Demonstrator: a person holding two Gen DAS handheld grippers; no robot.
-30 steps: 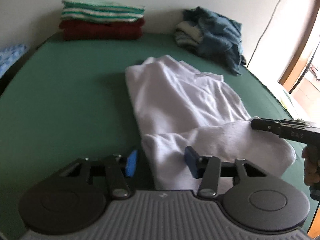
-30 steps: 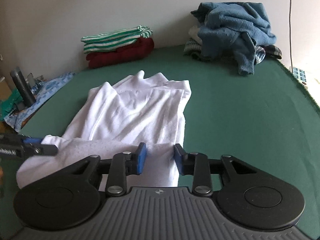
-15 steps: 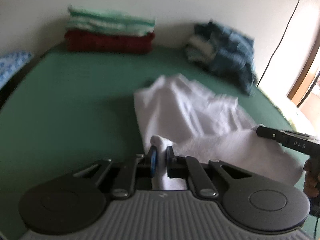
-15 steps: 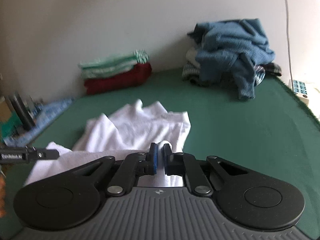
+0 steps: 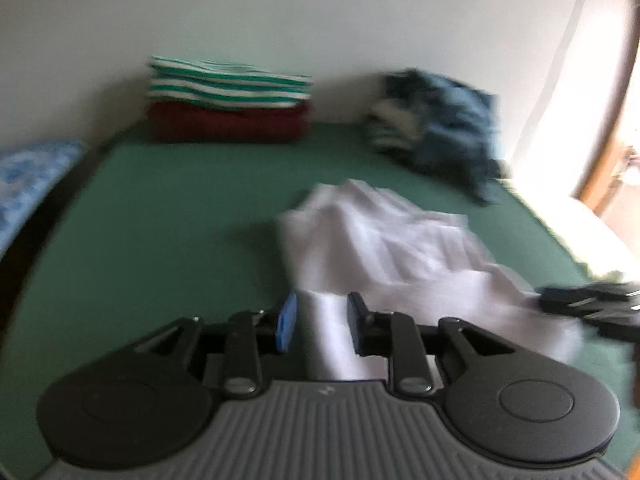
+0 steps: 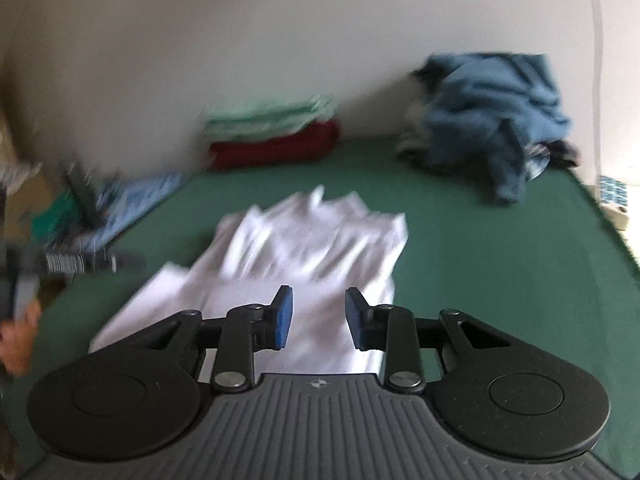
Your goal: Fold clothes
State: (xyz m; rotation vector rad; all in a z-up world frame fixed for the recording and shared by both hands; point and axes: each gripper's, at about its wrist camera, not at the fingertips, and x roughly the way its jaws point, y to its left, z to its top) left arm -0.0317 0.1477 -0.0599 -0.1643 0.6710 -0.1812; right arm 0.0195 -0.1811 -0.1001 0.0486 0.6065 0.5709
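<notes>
A white shirt [image 5: 380, 240] [image 6: 312, 240] lies crumpled lengthwise on the green bed cover [image 5: 180, 220] [image 6: 480, 260], its near hem folded over. My left gripper [image 5: 322, 326] hangs over the hem's left corner. Its jaws are opening, with a strip of white cloth loose between the blue pads [image 5: 286, 326]. My right gripper [image 6: 319, 316] is over the hem's right corner, also with jaws opening, and the cloth lies below the pads. Each gripper also shows blurred in the other's view, the right gripper [image 5: 560, 300] and the left gripper [image 6: 120, 262] with a hand [image 6: 18, 340] on it.
A folded stack, green-striped on dark red [image 5: 228, 108] [image 6: 272, 136], sits at the back by the wall. A heap of blue clothes [image 5: 440, 128] [image 6: 492, 120] lies at the back right. A blue patterned cloth [image 5: 28, 184] lies beyond the bed's left edge. Bright light comes from the right.
Half a second ago both grippers were pinched shut on the white hem. Now both have risen and their jaws have parted, releasing the cloth.
</notes>
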